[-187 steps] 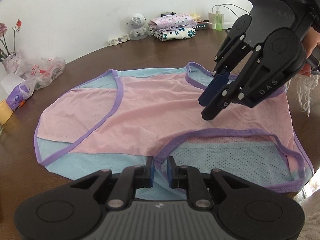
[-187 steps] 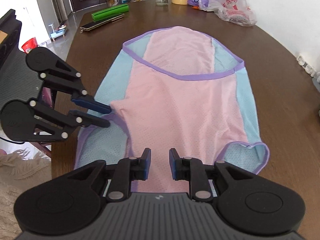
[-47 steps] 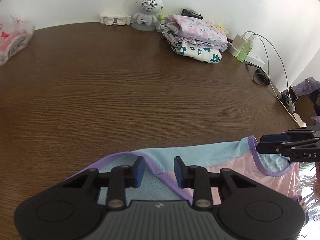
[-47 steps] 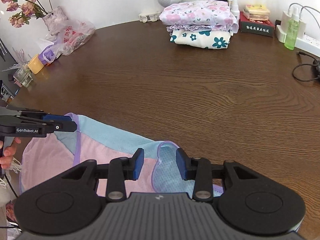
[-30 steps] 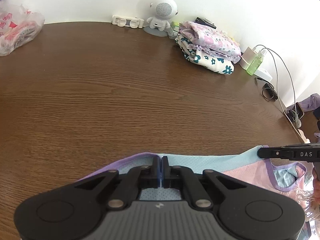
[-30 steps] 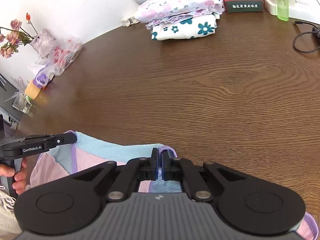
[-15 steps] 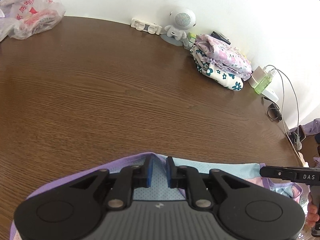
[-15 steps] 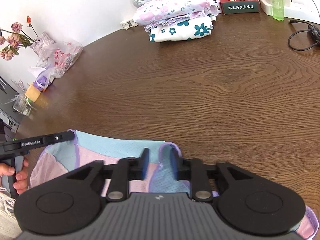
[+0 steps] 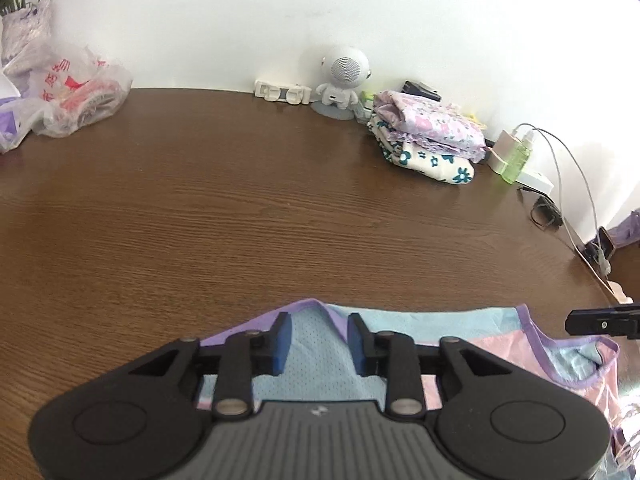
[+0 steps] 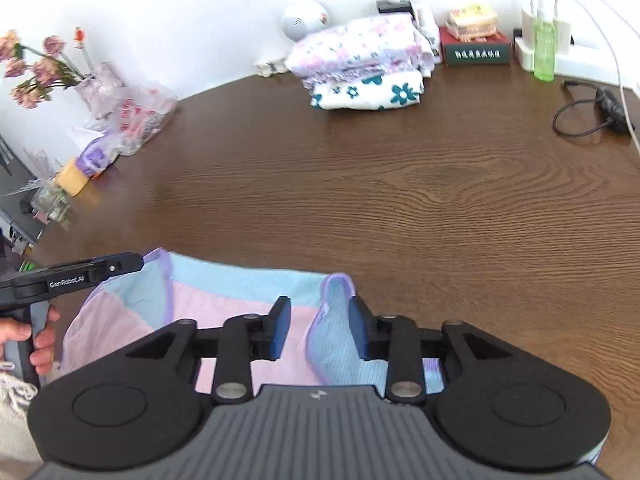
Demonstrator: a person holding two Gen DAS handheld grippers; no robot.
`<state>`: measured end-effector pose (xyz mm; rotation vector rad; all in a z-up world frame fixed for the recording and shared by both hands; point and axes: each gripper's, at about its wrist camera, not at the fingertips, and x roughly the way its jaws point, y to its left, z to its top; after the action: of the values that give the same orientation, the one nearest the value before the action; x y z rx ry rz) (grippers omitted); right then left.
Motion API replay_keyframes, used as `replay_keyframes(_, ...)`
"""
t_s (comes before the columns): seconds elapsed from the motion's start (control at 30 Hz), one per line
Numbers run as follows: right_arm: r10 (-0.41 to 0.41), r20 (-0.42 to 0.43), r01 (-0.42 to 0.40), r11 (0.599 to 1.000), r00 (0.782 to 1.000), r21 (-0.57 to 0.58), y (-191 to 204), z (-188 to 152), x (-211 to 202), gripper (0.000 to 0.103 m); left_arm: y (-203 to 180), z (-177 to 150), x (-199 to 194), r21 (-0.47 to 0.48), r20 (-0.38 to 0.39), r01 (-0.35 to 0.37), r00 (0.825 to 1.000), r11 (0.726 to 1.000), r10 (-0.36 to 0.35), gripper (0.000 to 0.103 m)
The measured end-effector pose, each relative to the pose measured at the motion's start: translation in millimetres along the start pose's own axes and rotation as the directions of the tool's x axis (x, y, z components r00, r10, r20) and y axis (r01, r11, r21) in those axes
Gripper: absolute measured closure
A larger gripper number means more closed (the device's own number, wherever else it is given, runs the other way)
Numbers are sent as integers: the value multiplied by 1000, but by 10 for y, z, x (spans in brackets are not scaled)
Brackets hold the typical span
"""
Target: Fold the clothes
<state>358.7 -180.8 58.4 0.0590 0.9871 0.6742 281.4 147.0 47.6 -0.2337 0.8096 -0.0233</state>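
Note:
A pink and light-blue garment with purple trim (image 9: 420, 322) (image 10: 224, 300) lies folded over at the near edge of the brown table. My left gripper (image 9: 319, 340) hovers over its left corner, jaws opening, the cloth lying loose below the blue pads (image 9: 282, 342). My right gripper (image 10: 319, 326) is above the right corner, jaws opening too, and a raised purple-trimmed fold (image 10: 334, 312) stands between the pads without being pinched. Each gripper shows at the edge of the other's view: the right gripper (image 9: 600, 322), the left gripper (image 10: 80, 274) held by a hand (image 10: 38, 340).
A stack of folded floral clothes (image 9: 426, 142) (image 10: 364, 64) sits at the back by the wall, beside a white robot-shaped speaker (image 9: 342, 76). Plastic bags (image 9: 68, 96) lie at the back left, a green bottle (image 10: 544, 48), charger and cables (image 10: 588, 116) at the right.
Both grippers were shut on the garment's corners a second ago; both have let go and opened, and drawn back and up from the folded edge.

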Motion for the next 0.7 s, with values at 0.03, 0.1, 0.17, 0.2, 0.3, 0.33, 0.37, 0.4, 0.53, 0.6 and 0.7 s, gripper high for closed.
replay_keyframes(0.03,9,6,-9,1000,1000,-18,50,-55,-114,64,-10,-51,-102,15,0,18,1000,1000,-18,64)
replay_keyframes(0.1,25,18,-23,998,1000,-58,165,-184,-344,58,-38,-159,-303,49,-1,52,999,997,-52,59)
replay_keyframes(0.17,33,20,-31,995,999,-96,280,-339,-540,57,-104,-324,-500,97,-11,82,997,992,-81,59)
replay_keyframes(0.2,39,15,-37,993,999,-109,329,-436,-615,57,-133,-420,-592,122,-18,96,995,988,-94,59)
replay_keyframes(0.3,61,-33,-64,990,998,-122,435,-797,-723,57,-211,-737,-798,185,-50,129,991,974,-122,59)
replay_keyframes(0.33,71,-56,-77,990,996,-118,459,-934,-730,58,-238,-862,-862,206,-58,136,990,969,-126,59)
replay_keyframes(0.37,81,-78,-90,990,994,-113,482,-1071,-737,59,-262,-978,-915,222,-66,139,990,965,-128,60)
replay_keyframes(0.4,92,-100,-103,989,991,-106,500,-1199,-739,61,-275,-1072,-954,231,-73,142,989,963,-128,61)
replay_keyframes(0.53,148,-158,-156,987,976,-40,518,-1598,-704,65,-289,-1382,-1088,255,-102,152,986,955,-130,62)
replay_keyframes(0.6,158,-162,-162,987,974,-12,502,-1704,-687,66,-281,-1482,-1164,271,-103,156,986,950,-132,62)
replay_keyframes(0.7,176,-166,-173,984,970,34,464,-1811,-643,82,-280,-1578,-1204,289,-98,127,990,949,-103,63)
